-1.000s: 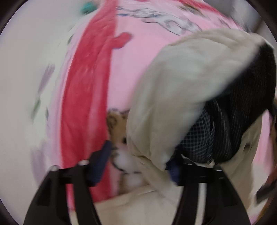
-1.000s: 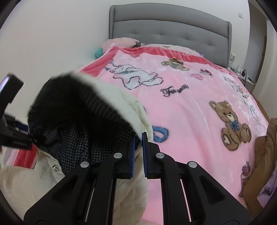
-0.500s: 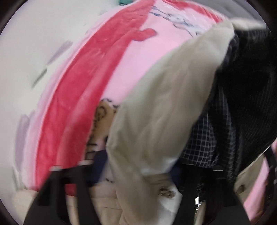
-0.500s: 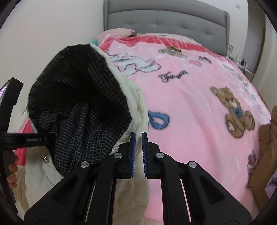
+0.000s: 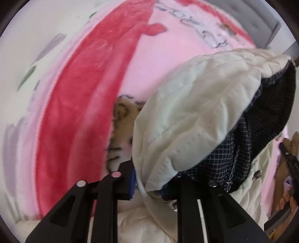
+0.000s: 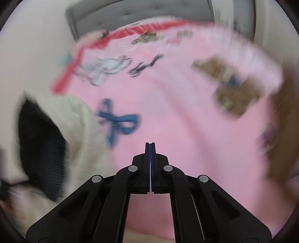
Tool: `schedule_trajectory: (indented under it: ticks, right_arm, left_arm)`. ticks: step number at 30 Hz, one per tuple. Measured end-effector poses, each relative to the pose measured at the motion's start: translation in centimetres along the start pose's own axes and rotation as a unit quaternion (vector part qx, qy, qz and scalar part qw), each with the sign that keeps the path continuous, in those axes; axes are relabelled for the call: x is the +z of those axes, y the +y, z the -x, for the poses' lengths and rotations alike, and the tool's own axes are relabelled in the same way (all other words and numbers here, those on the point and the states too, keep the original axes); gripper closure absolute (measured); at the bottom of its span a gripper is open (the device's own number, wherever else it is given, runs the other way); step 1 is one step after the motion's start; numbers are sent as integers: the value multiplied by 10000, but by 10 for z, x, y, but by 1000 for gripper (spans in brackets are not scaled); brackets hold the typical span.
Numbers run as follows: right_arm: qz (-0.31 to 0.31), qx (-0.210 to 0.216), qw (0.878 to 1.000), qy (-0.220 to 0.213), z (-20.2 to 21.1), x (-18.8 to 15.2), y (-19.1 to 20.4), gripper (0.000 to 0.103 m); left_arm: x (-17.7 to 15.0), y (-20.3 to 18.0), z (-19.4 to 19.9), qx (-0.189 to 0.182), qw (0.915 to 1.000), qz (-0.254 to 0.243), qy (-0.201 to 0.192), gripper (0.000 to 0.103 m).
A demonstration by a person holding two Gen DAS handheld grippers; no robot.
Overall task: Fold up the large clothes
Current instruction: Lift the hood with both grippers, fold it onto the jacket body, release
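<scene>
A cream quilted jacket (image 5: 196, 112) with a dark checked lining (image 5: 265, 119) hangs bunched over the pink bed blanket (image 5: 168, 56). My left gripper (image 5: 147, 179) has its fingers closed in on a thick fold of the jacket's edge. In the right wrist view the jacket (image 6: 78, 127) is at the left, blurred. My right gripper (image 6: 150, 149) is shut and empty, above the pink blanket (image 6: 186, 121) and apart from the jacket.
The grey headboard (image 6: 140, 16) and a white wall are at the far end of the bed. A brown garment (image 6: 286, 130) lies at the bed's right edge. The blanket has a red border (image 5: 78, 112) on the left side.
My right gripper has let go of the jacket, closed fully and swung right over the blanket. My left gripper has closed in on the jacket's fold.
</scene>
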State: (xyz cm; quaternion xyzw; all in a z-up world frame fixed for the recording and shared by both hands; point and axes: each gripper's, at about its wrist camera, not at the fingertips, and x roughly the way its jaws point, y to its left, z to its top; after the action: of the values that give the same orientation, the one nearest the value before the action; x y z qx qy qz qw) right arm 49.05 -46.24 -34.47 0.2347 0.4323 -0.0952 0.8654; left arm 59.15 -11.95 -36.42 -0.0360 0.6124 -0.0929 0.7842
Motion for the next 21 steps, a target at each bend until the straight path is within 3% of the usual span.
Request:
schedule_trajectory:
  ticks: [3, 4, 5, 6, 7, 8, 11, 13, 14, 15, 16, 18, 21]
  right_arm:
    - [813, 587, 9948, -159, -1, -8, 32, 98]
    - [1088, 753, 9910, -214, 0, -10, 47, 90]
    - [1230, 817, 9887, -248, 0, -12, 60, 64]
    - [1349, 847, 9867, -314, 0, -14, 73, 44]
    - [1421, 924, 9850, -332, -1, -15, 86, 41]
    - [1446, 980, 9842, -295, -4, -15, 96, 44]
    - [1466, 470, 9881, -41, -22, -10, 121, 46]
    - [1429, 34, 9897, 16, -30, -6, 130, 63]
    - [1389, -374, 9895, 113, -38, -3, 135, 81]
    - [1363, -661, 9880, 290, -46, -1, 137, 89]
    - [1374, -764, 9867, 416, -51, 0, 136, 92]
    - [1459, -1099, 9807, 694, -60, -1, 134, 92]
    - [1355, -960, 9828, 807, -64, -3, 128, 86]
  left_arm:
    - [-4, -19, 15, 38, 9972, -568, -495, 73]
    - [0, -21, 19, 27, 9959, -655, -628, 69]
    - [5, -20, 23, 3, 9950, -650, -755, 61]
    - [8, -23, 27, 17, 9945, -612, -855, 61]
    - [13, -26, 32, 26, 9940, -553, -948, 61]
    - [17, -16, 32, 19, 9941, -543, -941, 60]
    - [30, -16, 21, 144, 9959, -367, -810, 60]
    - [34, -10, 23, 217, 9961, -248, -815, 60]
    - [31, -7, 28, 342, 9956, -227, -841, 60]
    - [24, -6, 33, 530, 9950, -206, -822, 62]
    - [26, -5, 27, 727, 9945, -152, -733, 66]
    - [24, -1, 19, 627, 9968, -68, -490, 71]
    - [23, 5, 3, 535, 9982, 65, -253, 71]
